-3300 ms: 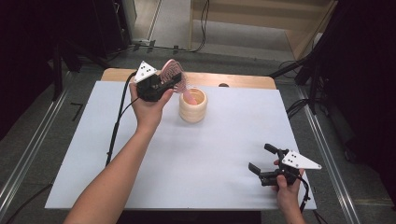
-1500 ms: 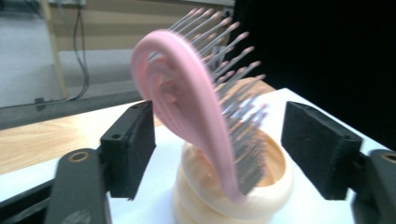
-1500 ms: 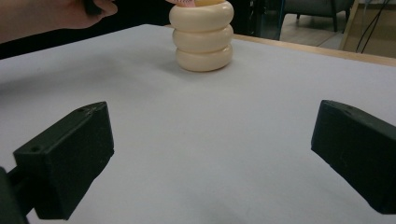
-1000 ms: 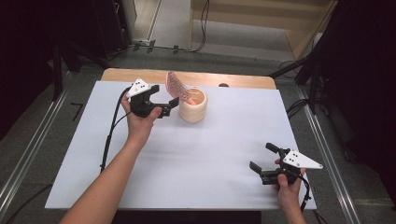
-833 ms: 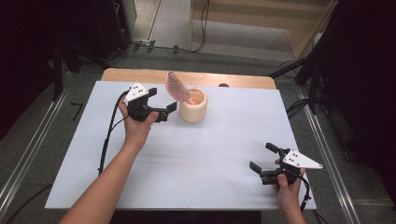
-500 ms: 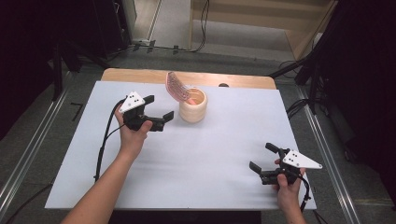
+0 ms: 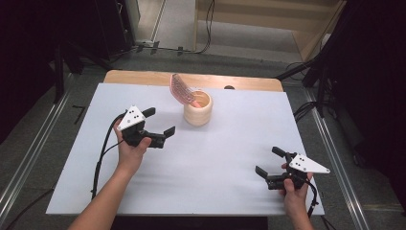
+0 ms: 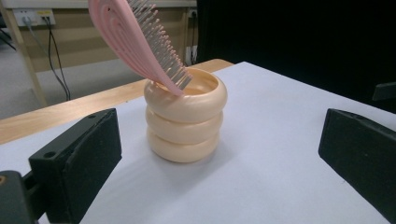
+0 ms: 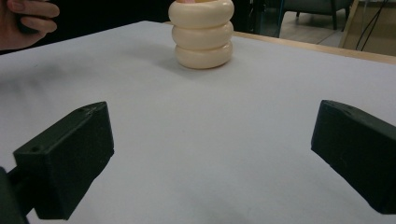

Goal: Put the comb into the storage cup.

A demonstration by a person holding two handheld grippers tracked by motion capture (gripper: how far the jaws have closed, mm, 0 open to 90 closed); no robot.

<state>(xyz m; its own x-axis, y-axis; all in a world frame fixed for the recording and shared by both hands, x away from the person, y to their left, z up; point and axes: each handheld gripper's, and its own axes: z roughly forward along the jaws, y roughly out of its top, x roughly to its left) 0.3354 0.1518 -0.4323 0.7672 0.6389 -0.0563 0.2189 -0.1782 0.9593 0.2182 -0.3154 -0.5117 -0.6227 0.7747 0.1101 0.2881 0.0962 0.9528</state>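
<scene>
Currently noted: pink hairbrush [image 7: 182,90] standing handle-down in a cream ribbed cup [image 7: 198,109], cup placed near the far edge of the tabletop [image 7: 225,163], roughly midway along it. Brush head leaning out over the rim toward the far left, bristles [image 8: 161,56] facing up and to the side as seen in the left gripper view; slotted pink back, pale bristles, no damage visible. Cup built as three stacked rounded rings, glossy, upright, open at the top. Left gripper [image 7: 155,125] held above the tabletop just left of the cup, jaws wide apart, nothing between them. Right gripper [image 7: 270,162] resting near the front right corner, well apart from the cup, jaws likewise spread and empty. Risks judged from this position: top-heavy lean of the brush likely to tip the cup if knocked, since most of the brush weight sits outside the rim; a careless sweep of the left gripper or its trailing cable past the cup a probable cause. Smooth tabletop surface offering little resistance to sliding under a sideways nudge. Depth of handle inside the cup not verifiable.
</scene>
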